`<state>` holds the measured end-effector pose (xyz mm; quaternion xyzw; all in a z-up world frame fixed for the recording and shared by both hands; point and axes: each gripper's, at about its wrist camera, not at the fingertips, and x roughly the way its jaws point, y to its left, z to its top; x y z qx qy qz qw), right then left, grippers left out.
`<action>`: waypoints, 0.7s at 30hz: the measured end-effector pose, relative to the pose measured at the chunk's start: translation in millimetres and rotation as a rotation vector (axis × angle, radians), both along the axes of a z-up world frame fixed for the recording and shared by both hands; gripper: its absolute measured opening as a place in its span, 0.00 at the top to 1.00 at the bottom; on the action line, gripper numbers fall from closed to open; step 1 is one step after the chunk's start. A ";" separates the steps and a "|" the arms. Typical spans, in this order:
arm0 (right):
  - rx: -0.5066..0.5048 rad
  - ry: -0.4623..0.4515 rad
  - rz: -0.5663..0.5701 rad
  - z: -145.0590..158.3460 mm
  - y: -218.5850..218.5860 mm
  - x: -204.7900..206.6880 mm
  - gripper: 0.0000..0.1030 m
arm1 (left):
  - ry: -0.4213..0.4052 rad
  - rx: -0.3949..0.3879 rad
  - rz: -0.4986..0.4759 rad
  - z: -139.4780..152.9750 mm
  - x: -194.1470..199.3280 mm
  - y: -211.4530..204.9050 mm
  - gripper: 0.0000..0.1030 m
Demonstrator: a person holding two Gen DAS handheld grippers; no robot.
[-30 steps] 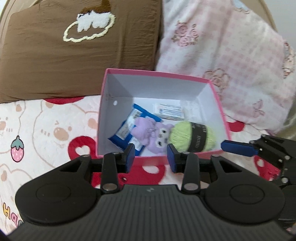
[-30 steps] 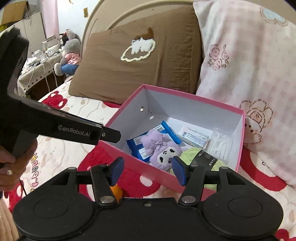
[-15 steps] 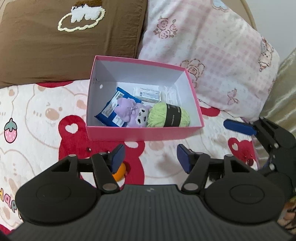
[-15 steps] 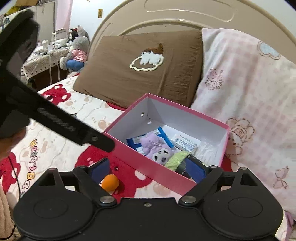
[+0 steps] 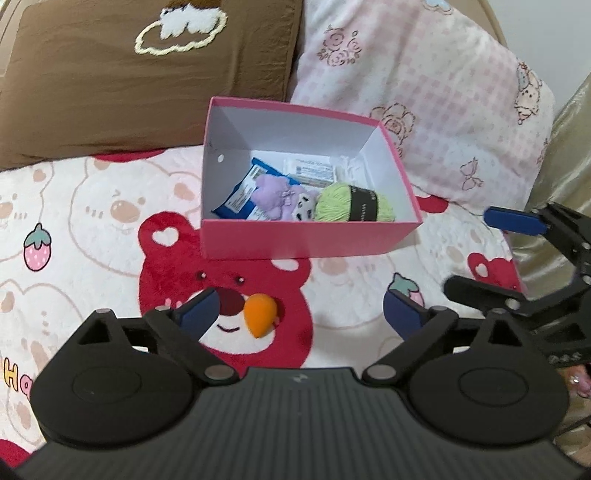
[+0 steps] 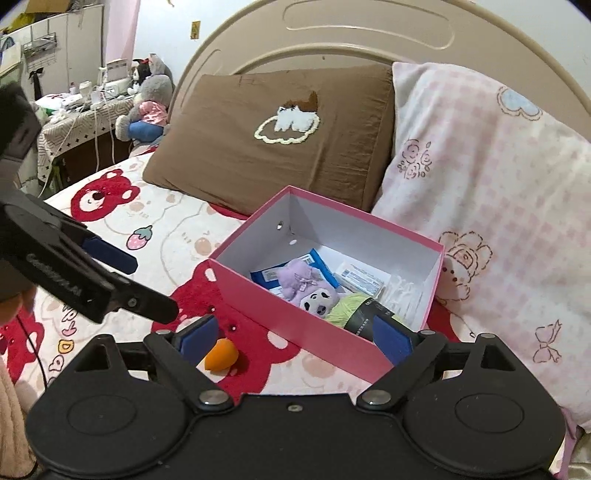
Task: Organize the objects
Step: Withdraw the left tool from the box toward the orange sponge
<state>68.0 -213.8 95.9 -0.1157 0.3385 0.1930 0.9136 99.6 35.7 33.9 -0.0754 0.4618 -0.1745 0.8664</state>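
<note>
A brown pillow with a white cloud-shaped patch leaned against a beige curved headboard at the far side of the bed. Just right of it sat a pink checked pillow printed with roses and bears. Both rested on a cream bedspread patterned with red bears and strawberries. Far to the left, beyond the bed, a cluttered side table stood, with a grey plush toy propped beside it.
</note>
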 end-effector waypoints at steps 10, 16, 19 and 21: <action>0.014 0.076 0.068 -12.9 13.8 -4.0 0.10 | 0.066 0.033 0.010 -52.9 -0.8 7.0 0.04; 0.010 0.103 0.111 -26.7 25.1 -6.3 0.10 | 0.130 -0.006 0.080 -73.2 0.3 21.5 0.04; 0.033 0.114 0.146 -37.9 30.9 -7.5 0.10 | 0.096 -0.013 0.065 -72.6 -0.3 22.0 0.04; 0.051 0.116 0.162 -45.9 33.6 -8.6 0.10 | 0.062 -0.022 0.033 -72.5 -3.5 21.5 0.04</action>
